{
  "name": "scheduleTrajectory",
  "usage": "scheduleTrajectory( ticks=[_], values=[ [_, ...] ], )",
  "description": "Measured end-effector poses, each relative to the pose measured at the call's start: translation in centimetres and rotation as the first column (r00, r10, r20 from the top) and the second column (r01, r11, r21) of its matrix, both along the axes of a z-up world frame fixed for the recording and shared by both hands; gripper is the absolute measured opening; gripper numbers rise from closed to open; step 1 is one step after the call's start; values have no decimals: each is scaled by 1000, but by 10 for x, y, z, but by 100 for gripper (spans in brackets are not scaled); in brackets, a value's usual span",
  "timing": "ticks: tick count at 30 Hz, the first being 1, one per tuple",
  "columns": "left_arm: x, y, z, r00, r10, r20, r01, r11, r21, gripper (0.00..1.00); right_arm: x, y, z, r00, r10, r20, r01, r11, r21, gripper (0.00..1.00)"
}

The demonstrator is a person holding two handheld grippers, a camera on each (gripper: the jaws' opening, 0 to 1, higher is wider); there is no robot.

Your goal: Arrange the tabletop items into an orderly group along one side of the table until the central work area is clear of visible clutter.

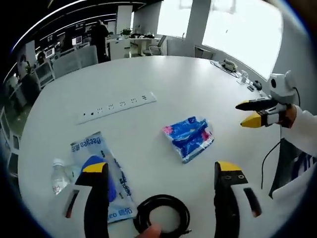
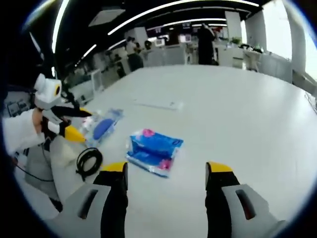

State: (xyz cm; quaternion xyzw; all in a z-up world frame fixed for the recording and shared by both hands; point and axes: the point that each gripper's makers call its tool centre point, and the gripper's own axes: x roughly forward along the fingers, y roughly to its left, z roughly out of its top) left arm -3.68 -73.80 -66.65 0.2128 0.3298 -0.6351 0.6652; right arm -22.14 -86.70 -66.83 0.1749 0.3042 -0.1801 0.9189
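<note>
Both tongs hang above a white round table with nothing in their grip. The left gripper has its yellow-tipped jaws spread wide over the near edge, framing a coiled black cable that lies between and just beyond them. Just left of the cable lies a flat clear packet with blue printing and a blue item inside, and a small clear water bottle rests on its side at the packet's far left. A blue and pink soft pack, probably tissues, sits alone nearer the table's middle, well apart from the other three. A white power strip is set farther off.

The right gripper is likewise wide open and empty, aimed at that soft pack, which lies just beyond its tips. Judging by this, the pack is the stray piece to be brought over beside the cable, packet and bottle, which already cluster along one edge.
</note>
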Motion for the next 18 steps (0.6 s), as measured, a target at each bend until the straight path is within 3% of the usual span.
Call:
scheduleTrajectory(
  ticks=[18],
  values=[
    [-9, 25, -8, 1000, -17, -3, 17, 999, 31, 82, 1, 9, 3, 1000, -3, 22, 3, 1000, 27, 58]
  ],
)
